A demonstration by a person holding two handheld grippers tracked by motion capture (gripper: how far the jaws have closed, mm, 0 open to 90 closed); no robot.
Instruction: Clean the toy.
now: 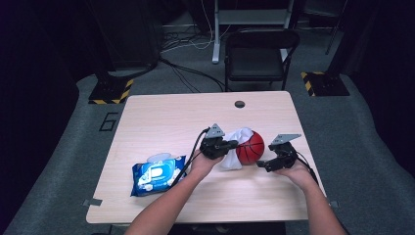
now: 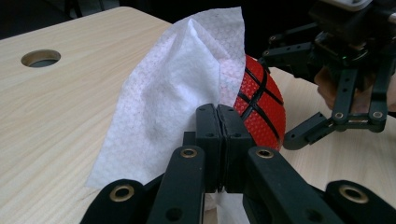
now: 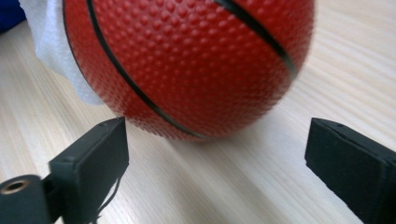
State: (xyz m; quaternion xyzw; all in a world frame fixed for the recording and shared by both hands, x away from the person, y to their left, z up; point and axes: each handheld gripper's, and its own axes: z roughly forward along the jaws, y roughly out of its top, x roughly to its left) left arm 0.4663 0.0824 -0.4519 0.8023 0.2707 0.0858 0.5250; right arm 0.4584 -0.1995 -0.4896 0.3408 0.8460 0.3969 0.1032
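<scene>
The left gripper (image 2: 217,135) has its two black jaws pressed together on a thin white textured wet wipe (image 2: 173,88), pinching a fold of it. The sheet rises in a loose peak and drapes against the left side of a small red rubber basketball with black seams (image 2: 261,109), which sits on the pale wooden table (image 1: 161,122) right of centre.

To the right, the right gripper (image 3: 215,154) stands with its jaws spread wide on either side of the ball's near underside, not visibly touching it.

A blue soft pack of wipes (image 1: 156,175) lies near the left forearm, well apart from the ball.

Likely risk: the ball is round and free, so pressure from the wipe could roll it away unless the right jaws close first. The thin sheet could also tear or slip from its small pinch.
</scene>
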